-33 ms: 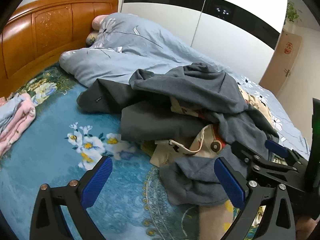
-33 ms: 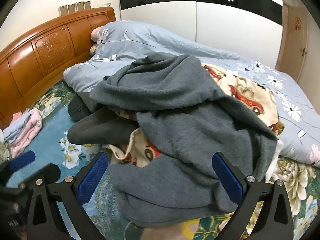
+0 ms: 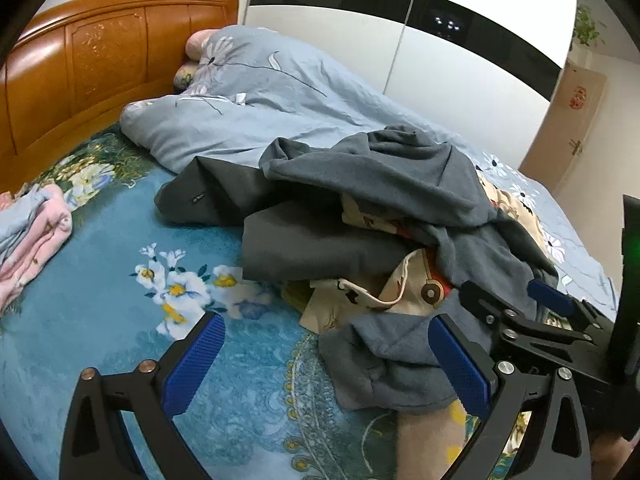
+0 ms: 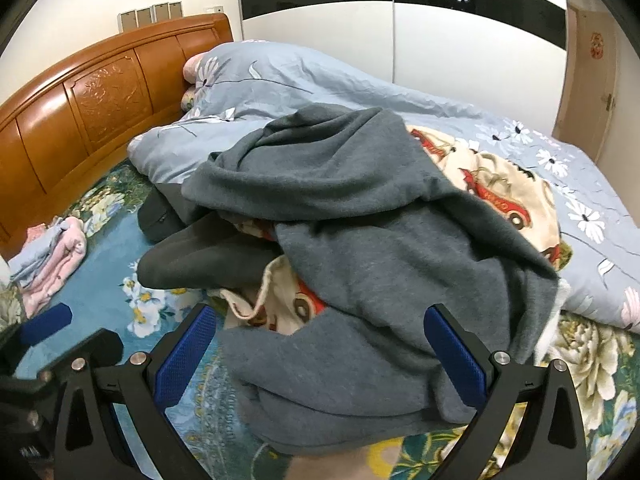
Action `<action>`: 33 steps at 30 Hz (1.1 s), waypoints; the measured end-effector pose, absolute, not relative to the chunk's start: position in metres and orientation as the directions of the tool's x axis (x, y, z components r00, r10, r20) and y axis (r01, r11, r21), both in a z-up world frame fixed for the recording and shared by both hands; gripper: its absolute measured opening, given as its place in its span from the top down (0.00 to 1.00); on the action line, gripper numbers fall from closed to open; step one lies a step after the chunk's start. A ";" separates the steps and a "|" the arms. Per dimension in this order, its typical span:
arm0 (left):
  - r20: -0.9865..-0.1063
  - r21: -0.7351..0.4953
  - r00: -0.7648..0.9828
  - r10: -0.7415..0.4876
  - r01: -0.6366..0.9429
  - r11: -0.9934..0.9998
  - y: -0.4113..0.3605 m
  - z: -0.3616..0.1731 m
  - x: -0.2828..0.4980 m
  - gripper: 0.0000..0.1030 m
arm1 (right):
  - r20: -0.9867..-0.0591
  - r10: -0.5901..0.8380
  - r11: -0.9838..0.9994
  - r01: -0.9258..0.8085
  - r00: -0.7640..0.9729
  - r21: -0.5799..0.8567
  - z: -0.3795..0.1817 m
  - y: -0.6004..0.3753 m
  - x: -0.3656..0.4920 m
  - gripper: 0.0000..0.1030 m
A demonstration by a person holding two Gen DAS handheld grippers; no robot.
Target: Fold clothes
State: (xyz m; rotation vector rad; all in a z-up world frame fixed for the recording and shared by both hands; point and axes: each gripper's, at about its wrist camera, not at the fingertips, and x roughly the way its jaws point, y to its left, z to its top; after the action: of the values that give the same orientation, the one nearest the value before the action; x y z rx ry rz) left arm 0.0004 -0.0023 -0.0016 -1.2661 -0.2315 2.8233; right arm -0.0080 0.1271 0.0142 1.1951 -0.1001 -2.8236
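A heap of unfolded clothes lies on the bed. On top is a grey sweatshirt [image 4: 360,240] [image 3: 400,184], draped over a dark grey garment [image 3: 312,244] [image 4: 200,260] and a cream garment with red car prints [image 4: 492,184] [image 3: 372,300]. My left gripper [image 3: 328,356] is open, low over the sheet at the heap's near left edge, with its right pad beside a grey fold. My right gripper [image 4: 320,352] is open and straddles the sweatshirt's near hem without holding it. Each gripper shows at the edge of the other's view.
A teal floral bedsheet [image 3: 100,320] covers the mattress. Folded pink and pale blue clothes [image 3: 32,236] [image 4: 52,256] sit at the left. A bunched blue-grey floral duvet [image 3: 260,92] lies behind the heap, with a wooden headboard [image 3: 80,64], a white wardrobe [image 3: 440,60] and a door [image 4: 592,60] beyond.
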 end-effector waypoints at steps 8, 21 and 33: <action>-0.727 -0.240 -0.672 0.143 0.053 -0.969 -0.015 -0.010 0.002 0.00 | -0.720 -0.052 -0.998 0.058 -0.692 0.017 0.009 0.110 -0.005 0.00; -0.711 -0.248 -0.691 0.131 0.072 -0.966 -0.027 -0.007 0.002 0.00 | -0.728 -0.079 -0.997 0.057 -0.681 0.055 0.016 0.105 -0.015 0.00; -0.722 -0.212 -0.683 0.113 0.063 -0.975 -0.014 -0.006 0.008 0.00 | -0.712 -0.073 -0.997 0.048 -0.698 0.055 0.026 0.118 -0.002 0.00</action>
State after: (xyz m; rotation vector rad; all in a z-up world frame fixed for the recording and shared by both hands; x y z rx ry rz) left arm 0.0077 -0.0136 -0.0064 -1.2398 -0.3444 2.8358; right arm -0.0018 0.1180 0.0259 1.1917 -0.0488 -2.8354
